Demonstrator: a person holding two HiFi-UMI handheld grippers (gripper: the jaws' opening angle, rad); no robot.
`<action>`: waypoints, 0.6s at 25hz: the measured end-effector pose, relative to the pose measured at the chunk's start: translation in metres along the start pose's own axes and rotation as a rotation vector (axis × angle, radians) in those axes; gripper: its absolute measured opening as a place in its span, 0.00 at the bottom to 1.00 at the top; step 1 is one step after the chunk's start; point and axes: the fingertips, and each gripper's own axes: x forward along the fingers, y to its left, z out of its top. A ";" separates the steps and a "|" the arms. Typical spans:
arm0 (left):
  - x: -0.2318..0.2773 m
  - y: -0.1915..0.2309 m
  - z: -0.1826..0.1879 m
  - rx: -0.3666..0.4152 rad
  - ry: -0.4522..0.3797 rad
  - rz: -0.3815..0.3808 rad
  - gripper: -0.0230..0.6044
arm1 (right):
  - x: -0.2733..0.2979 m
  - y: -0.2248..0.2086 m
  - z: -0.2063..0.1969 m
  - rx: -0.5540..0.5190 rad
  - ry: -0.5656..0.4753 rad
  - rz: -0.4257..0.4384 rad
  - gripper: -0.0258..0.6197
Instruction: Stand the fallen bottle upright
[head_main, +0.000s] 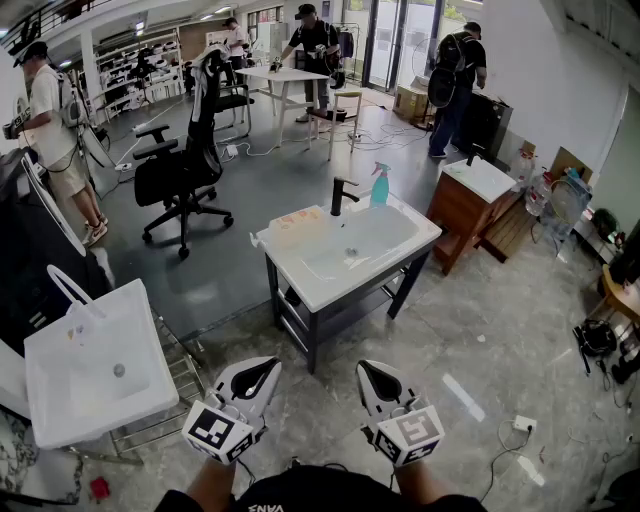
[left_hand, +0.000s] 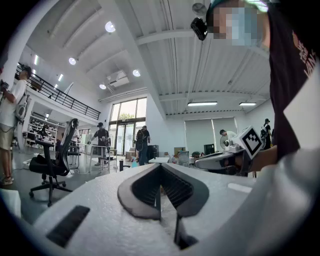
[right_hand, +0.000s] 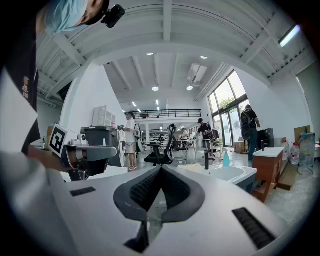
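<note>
A white sink table (head_main: 400, 245) stands a few steps ahead of me on the grey floor. On its left counter lies a pale, flat-lying thing with orange marks (head_main: 296, 222); it is too small to tell whether it is a bottle. A blue spray bottle (head_main: 380, 186) stands upright next to the black faucet (head_main: 340, 196). My left gripper (head_main: 268, 366) and right gripper (head_main: 364, 368) are held low and level near my body, both shut with nothing between them. The right gripper view shows the sink (right_hand: 227, 175) and the blue bottle (right_hand: 226, 159) far off to the right.
A second white basin (head_main: 45, 400) on a wire stand sits at the left. A black office chair (head_main: 185, 160) stands behind the sink table and a wooden cabinet (head_main: 465, 210) to its right. Cables and a power strip (head_main: 522, 424) lie on the floor. People stand farther back.
</note>
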 end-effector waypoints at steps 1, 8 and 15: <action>0.000 0.003 0.000 -0.004 -0.004 -0.009 0.07 | 0.003 0.003 -0.001 0.006 -0.001 0.008 0.04; 0.004 0.017 -0.018 -0.056 0.018 -0.070 0.08 | 0.015 0.008 -0.015 0.019 0.012 -0.008 0.07; 0.029 0.026 -0.049 -0.146 0.095 -0.128 0.40 | 0.029 -0.013 -0.034 0.075 0.048 -0.044 0.27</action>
